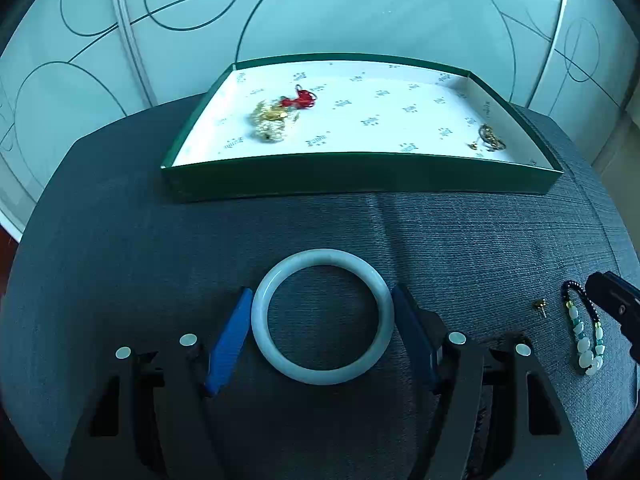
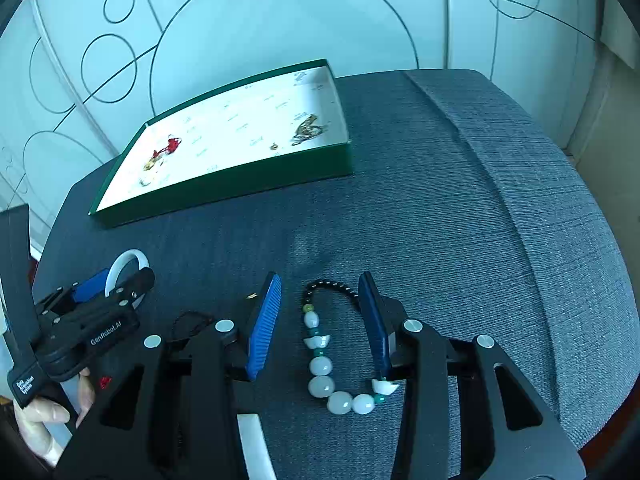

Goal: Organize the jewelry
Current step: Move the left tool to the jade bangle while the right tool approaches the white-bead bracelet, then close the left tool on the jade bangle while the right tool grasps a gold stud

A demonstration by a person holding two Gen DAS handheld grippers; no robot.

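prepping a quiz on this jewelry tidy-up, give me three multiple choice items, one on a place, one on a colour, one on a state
1. Where does the jade bangle lie?
A. inside the tray
B. on the grey cloth between the left gripper's fingers
C. on top of the beaded bracelet

2. What colour are the outer walls of the tray?
A. red
B. dark green
C. yellow

3. How does the right gripper stand over the beaded bracelet?
A. open, fingers either side of it
C. shut tight with nothing between
B. lifting it high above the tray

Answers:
1 B, the ring sits on the cloth in front of the tray, framed by the left gripper.
2 B, its front wall is dark green.
3 A, the bracelet lies flat on the cloth between the spread fingers.
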